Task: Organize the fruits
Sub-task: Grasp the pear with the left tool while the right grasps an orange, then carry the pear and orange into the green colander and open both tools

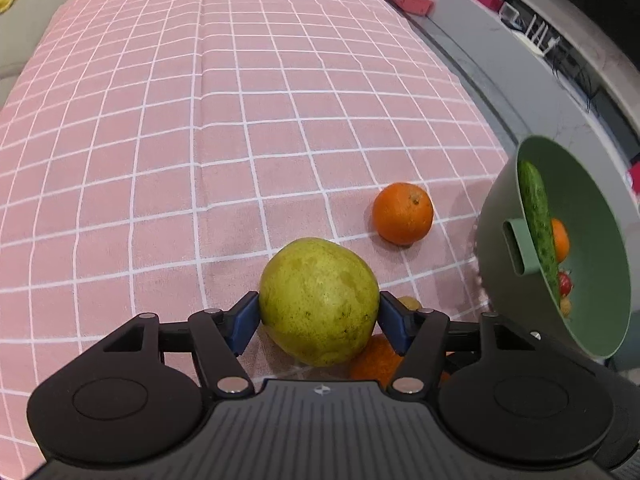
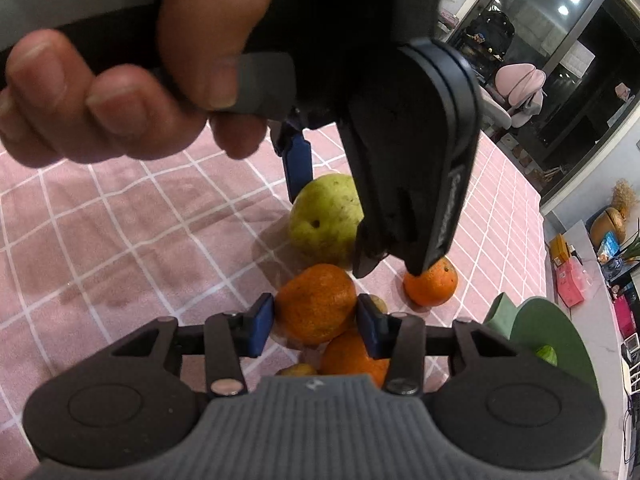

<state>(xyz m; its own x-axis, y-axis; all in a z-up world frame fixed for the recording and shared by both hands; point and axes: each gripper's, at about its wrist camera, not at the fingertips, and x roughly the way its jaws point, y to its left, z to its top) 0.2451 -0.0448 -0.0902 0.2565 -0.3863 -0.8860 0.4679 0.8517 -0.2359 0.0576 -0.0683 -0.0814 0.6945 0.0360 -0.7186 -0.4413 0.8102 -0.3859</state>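
A large yellow-green pear [image 1: 318, 300] rests on the pink checked cloth. My left gripper [image 1: 316, 316] is shut on it, a blue pad pressing each side. In the right wrist view the same pear [image 2: 324, 220] shows with one of the left gripper's blue pads [image 2: 298, 164] against it, under a person's hand [image 2: 120, 80]. My right gripper [image 2: 315, 326] is shut on an orange [image 2: 316, 304] that lies on top of a small pile. A second orange [image 2: 352, 354] sits below it. Another orange [image 1: 403, 213] lies alone on the cloth.
A green bowl [image 1: 592, 240] stands at the right edge, holding a cucumber [image 1: 536, 216], an orange and small red fruit. Small yellowish fruits [image 2: 378, 303] lie beside the pile. The pink cloth [image 1: 200, 120] stretches far ahead. Shelves and clutter lie beyond the table's right side.
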